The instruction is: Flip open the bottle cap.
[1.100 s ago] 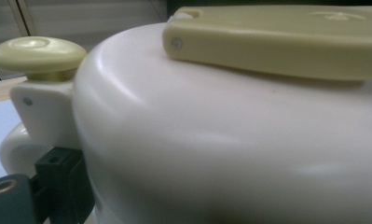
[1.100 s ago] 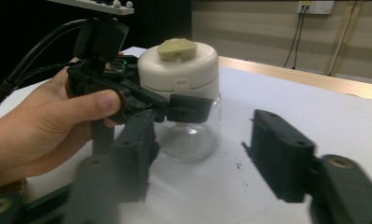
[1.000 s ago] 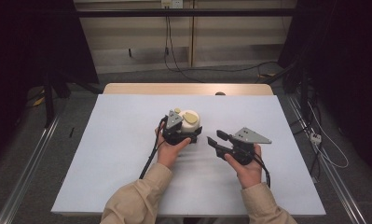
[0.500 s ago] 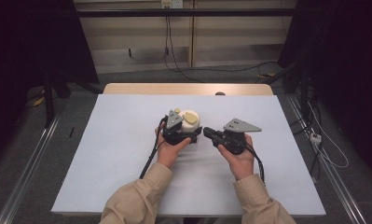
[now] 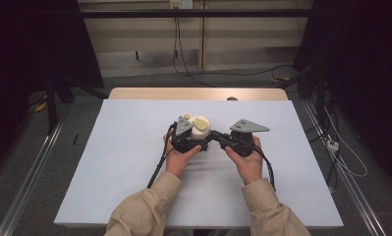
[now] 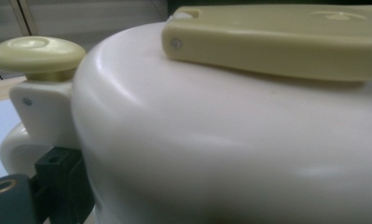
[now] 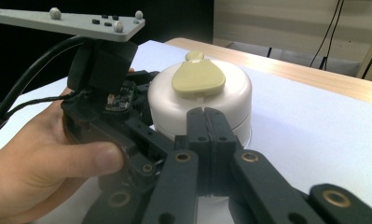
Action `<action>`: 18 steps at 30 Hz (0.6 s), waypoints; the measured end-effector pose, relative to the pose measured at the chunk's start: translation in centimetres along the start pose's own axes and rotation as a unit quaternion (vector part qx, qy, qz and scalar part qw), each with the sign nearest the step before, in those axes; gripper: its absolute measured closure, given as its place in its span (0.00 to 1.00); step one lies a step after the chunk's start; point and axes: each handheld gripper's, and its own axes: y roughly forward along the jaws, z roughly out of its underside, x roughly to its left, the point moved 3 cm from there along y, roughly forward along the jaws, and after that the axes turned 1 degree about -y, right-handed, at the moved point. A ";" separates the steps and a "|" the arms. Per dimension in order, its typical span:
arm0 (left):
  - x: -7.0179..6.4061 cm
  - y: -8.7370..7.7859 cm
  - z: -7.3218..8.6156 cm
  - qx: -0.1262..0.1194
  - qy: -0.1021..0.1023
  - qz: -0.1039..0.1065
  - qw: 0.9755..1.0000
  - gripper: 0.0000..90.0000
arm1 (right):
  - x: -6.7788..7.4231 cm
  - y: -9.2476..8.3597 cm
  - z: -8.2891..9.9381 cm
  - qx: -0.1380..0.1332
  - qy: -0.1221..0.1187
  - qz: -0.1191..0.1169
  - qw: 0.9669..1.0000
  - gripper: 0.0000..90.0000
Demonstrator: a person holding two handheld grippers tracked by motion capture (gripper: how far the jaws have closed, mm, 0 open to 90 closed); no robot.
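A round white container (image 5: 200, 126) with a pale yellow lid tab (image 7: 197, 77) and a small yellow knob (image 6: 37, 53) stands mid-table. My left gripper (image 5: 192, 138) is at its near left side. In the left gripper view the container (image 6: 221, 140) is right up close, and one black jaw presses beside its side handle. My right gripper (image 7: 206, 113) is shut with nothing between its jaws. Its tips point at the container's (image 7: 200, 100) near wall, just short of it. In the high view the right gripper (image 5: 215, 137) comes in from the right.
The white tabletop (image 5: 110, 162) has free room to the left, right and front. A wooden strip (image 5: 198, 93) runs along the far edge. Cables trail from both grippers toward the person, and metal rails (image 5: 31, 167) flank the table.
The right gripper has moved left toward the container, and its jaws have come together. The left gripper and the container have stayed where they were.
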 end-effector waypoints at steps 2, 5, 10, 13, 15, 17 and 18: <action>0.0 0.0 0.0 0.000 0.000 0.000 1.000 0.07 | 0.0 0.1 -0.2 0.002 -0.001 -0.002 1.000 1.00; 0.0 0.0 0.0 0.001 0.000 0.000 1.000 0.07 | 0.1 0.4 -0.4 0.004 -0.003 -0.004 1.000 1.00; 0.0 0.0 0.0 0.001 -0.001 0.000 1.000 0.07 | 0.1 0.8 -0.6 0.007 -0.002 -0.002 1.000 1.00; 0.0 0.0 0.0 0.001 0.000 0.000 1.000 0.07 | 0.0 1.0 -0.5 0.012 -0.003 -0.002 1.000 1.00; 0.0 0.0 0.0 0.001 0.000 -0.001 1.000 0.07 | 0.0 1.2 -0.5 0.019 -0.007 0.002 1.000 1.00; 0.0 0.0 0.0 0.002 0.000 0.000 1.000 0.07 | 0.0 1.3 -0.5 0.017 -0.009 0.002 1.000 1.00; 0.0 0.0 0.0 0.002 0.000 0.000 1.000 0.07 | 0.1 1.4 -0.5 0.016 -0.009 0.001 1.000 1.00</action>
